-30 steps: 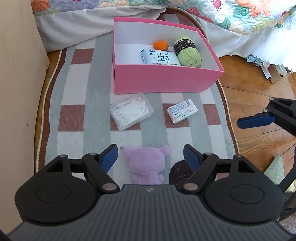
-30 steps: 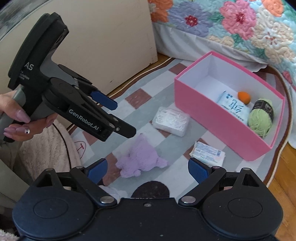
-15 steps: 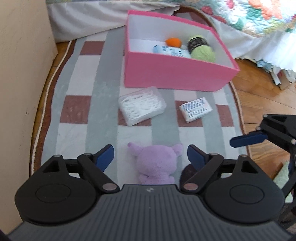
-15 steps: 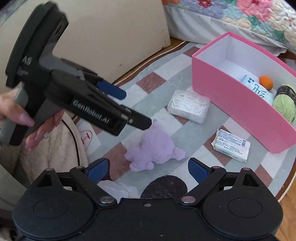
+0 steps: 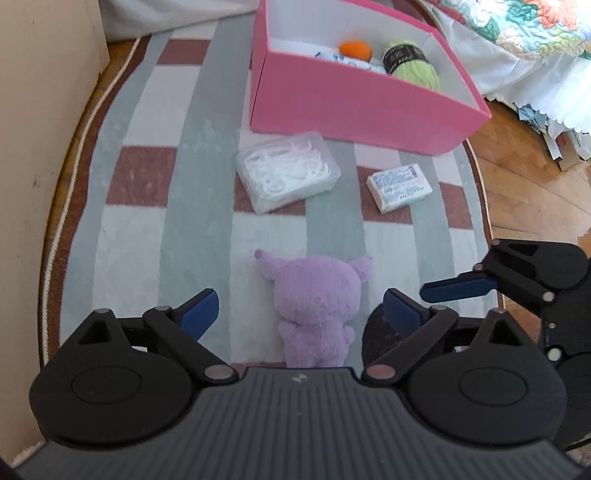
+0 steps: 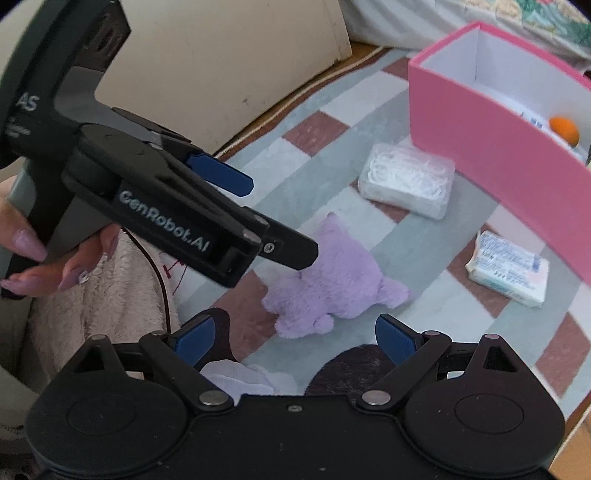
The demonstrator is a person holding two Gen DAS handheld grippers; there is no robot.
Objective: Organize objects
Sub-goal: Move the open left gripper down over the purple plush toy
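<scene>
Left hand-held gripper point(image 5: 300, 312) sits low centre in the left wrist view, jaws wide and opening, purple plush toy point(image 5: 317, 306) lying on the rug point(image 5: 155, 236) between the blue pads, neither pad touching it. Right hand-held gripper point(image 6: 293, 341) low centre in its own view, jaws wide, nothing gripped; the plush toy lies just beyond its pads, mid-frame. In the left wrist view one blue finger of the right hand-held gripper pokes in from the right edge, near the left one's right pad. Right wrist view shows the left hand-held gripper filling the upper left, a hand point(image 6: 44, 254) on its handle, tip over the plush toy. Clear box of white floss picks point(image 5: 288, 171) lies mid-frame on the rug, small white packet point(image 5: 399, 187) just right of it, the two apart. Pink box point(image 5: 354, 99) at the top of frame, beyond both, holds an orange ball point(image 5: 355, 50), green yarn point(image 5: 413, 70) and a partly hidden white-blue pack. Bedspread point(image 5: 517, 33) upper right, beige panel point(image 5: 40, 147) down the left edge.
</scene>
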